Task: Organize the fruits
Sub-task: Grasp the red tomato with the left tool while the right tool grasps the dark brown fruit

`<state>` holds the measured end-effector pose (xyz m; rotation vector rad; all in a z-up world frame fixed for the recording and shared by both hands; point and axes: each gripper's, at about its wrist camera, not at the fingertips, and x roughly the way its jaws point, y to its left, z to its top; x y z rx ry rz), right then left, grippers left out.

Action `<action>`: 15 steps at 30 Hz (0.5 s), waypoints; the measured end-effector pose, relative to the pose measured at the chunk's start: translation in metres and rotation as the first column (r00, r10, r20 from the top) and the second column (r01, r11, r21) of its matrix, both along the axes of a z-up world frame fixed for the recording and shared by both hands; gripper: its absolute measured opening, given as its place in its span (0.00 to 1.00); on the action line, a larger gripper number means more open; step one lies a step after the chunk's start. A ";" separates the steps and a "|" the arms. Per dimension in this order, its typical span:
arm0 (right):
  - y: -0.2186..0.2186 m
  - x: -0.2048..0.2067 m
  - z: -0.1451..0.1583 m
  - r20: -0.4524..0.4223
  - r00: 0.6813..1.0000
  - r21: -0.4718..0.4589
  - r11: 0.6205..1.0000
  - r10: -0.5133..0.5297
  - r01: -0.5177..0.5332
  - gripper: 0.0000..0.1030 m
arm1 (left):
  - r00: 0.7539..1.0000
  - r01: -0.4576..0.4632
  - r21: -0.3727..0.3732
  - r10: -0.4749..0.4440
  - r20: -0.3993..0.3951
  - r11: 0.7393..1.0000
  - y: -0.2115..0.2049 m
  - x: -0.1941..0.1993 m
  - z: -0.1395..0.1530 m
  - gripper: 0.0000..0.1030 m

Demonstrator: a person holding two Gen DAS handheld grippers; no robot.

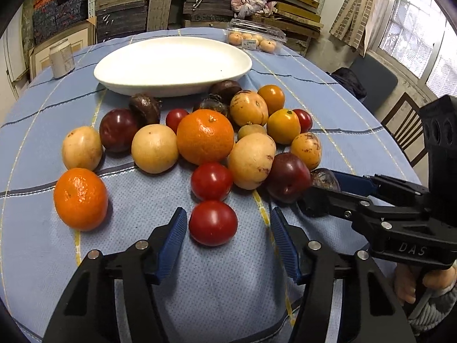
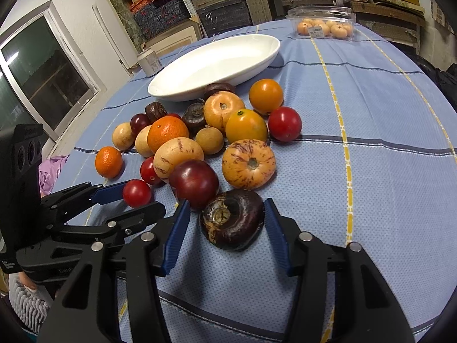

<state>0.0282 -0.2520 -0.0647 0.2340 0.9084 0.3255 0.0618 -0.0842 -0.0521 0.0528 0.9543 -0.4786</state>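
A pile of fruit lies on the blue checked tablecloth in front of a white oval dish (image 1: pixel 171 65). My left gripper (image 1: pixel 227 212) stands open around a small red tomato (image 1: pixel 212 223). Its left pad is close to the tomato and its right pad stands well clear. My right gripper (image 2: pixel 227 201) is open around a dark, wrinkled purple fruit (image 2: pixel 232 219), with a gap at the left pad. A dark red plum (image 2: pixel 194 183) sits just behind that fruit. The dish (image 2: pixel 217 63) holds nothing.
Mandarins (image 1: pixel 80 198), pale yellow-brown fruits (image 1: pixel 251 160), orange tomatoes (image 2: pixel 246 125) and more red tomatoes (image 1: pixel 211 181) crowd the table's middle. A can (image 1: pixel 61 60) and a clear box of small fruits (image 2: pixel 322 27) stand at the far edge. Shelves and a chair lie beyond.
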 end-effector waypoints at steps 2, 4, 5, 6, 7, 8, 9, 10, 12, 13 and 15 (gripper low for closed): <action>-0.001 0.000 0.000 0.000 1.000 0.006 1.000 -0.002 0.002 0.48 | 1.000 -0.008 -0.004 0.008 -0.001 1.000 0.001 0.000 0.001 0.56; -0.003 0.000 0.000 -0.001 1.000 0.016 1.000 -0.005 0.005 0.43 | 1.000 -0.024 0.010 0.024 0.007 1.000 0.003 -0.001 0.001 0.48; -0.004 0.000 -0.001 -0.003 1.000 0.024 1.000 -0.005 0.005 0.43 | 0.999 -0.031 0.013 0.031 0.009 0.999 0.005 -0.001 0.001 0.41; -0.005 0.000 -0.001 -0.003 1.000 0.027 1.000 -0.005 0.005 0.42 | 0.999 -0.038 0.015 0.038 0.010 0.999 0.006 -0.001 0.001 0.35; -0.005 0.000 -0.001 -0.002 1.000 0.029 1.000 -0.004 0.005 0.42 | 0.999 -0.048 0.014 0.048 0.009 0.999 0.008 -0.001 0.001 0.32; -0.004 0.000 -0.001 -0.002 1.000 0.030 1.000 -0.003 0.003 0.42 | 0.999 -0.053 0.008 0.053 0.006 0.999 0.009 0.000 0.001 0.31; -0.005 -0.001 0.000 0.000 1.000 0.033 0.999 -0.002 0.002 0.42 | 0.998 -0.055 0.002 0.055 0.003 0.998 0.011 0.000 0.001 0.31; -0.005 -0.001 0.000 0.004 1.000 0.036 0.999 -0.003 0.003 0.40 | 0.998 -0.060 -0.003 0.060 0.001 0.998 0.012 0.000 0.001 0.31; -0.008 -0.004 0.003 0.023 1.000 0.046 0.999 -0.012 0.011 0.27 | 0.997 -0.071 0.001 0.071 0.004 0.997 0.013 -0.001 0.003 0.31; -0.009 -0.005 0.005 0.034 0.999 0.052 0.999 -0.013 0.011 0.26 | 0.997 -0.079 0.003 0.079 0.012 0.997 0.014 -0.003 0.005 0.31; -0.007 -0.006 0.005 0.034 0.999 0.034 0.999 -0.003 0.002 0.26 | 0.996 -0.081 -0.004 0.081 0.032 0.997 0.017 -0.006 0.011 0.31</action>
